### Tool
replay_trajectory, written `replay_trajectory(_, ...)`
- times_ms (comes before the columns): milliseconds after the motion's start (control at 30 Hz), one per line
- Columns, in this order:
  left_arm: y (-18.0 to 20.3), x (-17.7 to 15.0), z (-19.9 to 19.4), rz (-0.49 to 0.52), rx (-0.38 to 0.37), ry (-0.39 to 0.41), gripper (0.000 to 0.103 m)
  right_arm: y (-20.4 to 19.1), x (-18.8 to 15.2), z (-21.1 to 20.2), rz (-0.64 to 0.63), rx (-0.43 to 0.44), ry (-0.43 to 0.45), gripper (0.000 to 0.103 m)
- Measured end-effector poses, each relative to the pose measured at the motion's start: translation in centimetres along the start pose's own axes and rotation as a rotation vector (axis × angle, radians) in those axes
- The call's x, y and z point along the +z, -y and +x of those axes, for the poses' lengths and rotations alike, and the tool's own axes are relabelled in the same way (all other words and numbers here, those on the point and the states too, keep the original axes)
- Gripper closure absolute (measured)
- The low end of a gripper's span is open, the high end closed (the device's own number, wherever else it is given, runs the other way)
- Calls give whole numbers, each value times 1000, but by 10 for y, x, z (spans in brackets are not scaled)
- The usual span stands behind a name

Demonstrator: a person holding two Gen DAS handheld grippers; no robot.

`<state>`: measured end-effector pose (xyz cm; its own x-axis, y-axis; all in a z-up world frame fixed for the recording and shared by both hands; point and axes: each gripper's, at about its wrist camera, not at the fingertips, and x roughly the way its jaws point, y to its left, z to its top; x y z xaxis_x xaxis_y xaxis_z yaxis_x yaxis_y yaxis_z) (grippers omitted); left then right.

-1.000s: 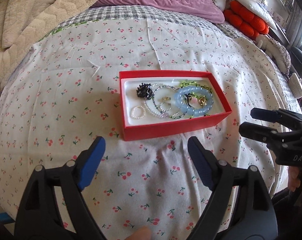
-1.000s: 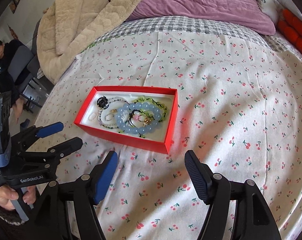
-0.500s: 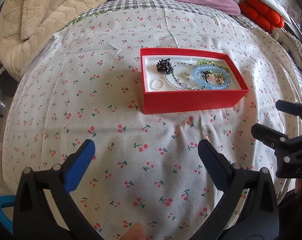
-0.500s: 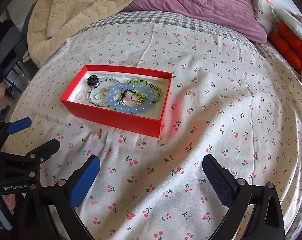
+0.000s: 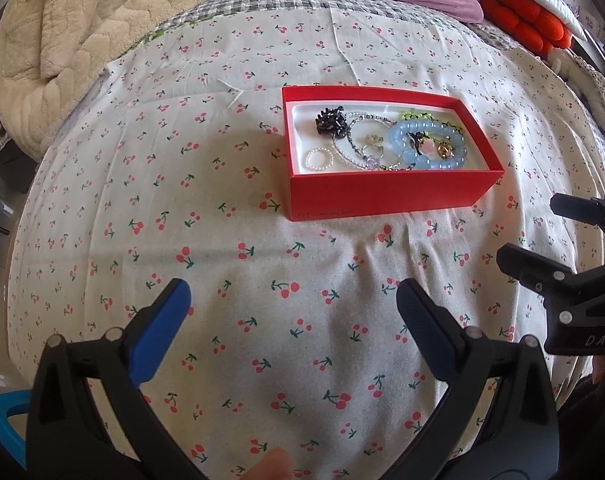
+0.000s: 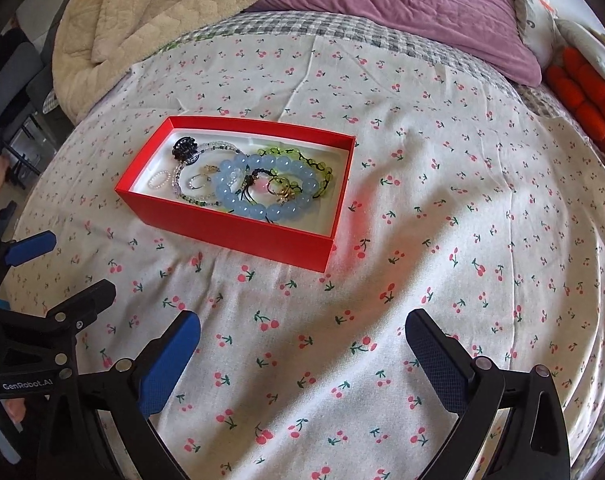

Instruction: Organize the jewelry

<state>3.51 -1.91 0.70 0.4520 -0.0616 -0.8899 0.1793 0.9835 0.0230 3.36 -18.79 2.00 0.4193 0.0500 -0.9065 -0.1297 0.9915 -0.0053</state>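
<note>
A red box (image 5: 386, 196) (image 6: 230, 228) lies on the cherry-print bed sheet. Inside are a blue bead bracelet (image 5: 430, 164) (image 6: 258, 210), a green bead bracelet (image 6: 322, 168), a black hair clip (image 5: 329, 122) (image 6: 184, 147), a small pearl ring (image 5: 319, 159) (image 6: 159, 178), a clear bead strand and small rings. My left gripper (image 5: 292, 312) is open and empty, well short of the box. My right gripper (image 6: 302, 340) is open and empty, also short of the box. Each gripper shows at the edge of the other's view.
A beige quilted blanket (image 6: 150, 12) lies at the far left of the bed. A purple pillow (image 6: 402, 4) sits at the head. Orange cushions (image 5: 526, 20) lie at the far right. The bed edge falls away at left, with a blue object (image 5: 2, 420) below.
Both grippers have pulled back from the box and opened wider. The box now sits farther ahead in both views.
</note>
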Motion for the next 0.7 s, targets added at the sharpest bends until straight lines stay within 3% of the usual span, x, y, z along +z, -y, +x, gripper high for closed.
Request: replay_trajectory(700, 1, -1, 1, 2, -3, -4, 1, 0, -1, 0, 1, -1, -6, 0)
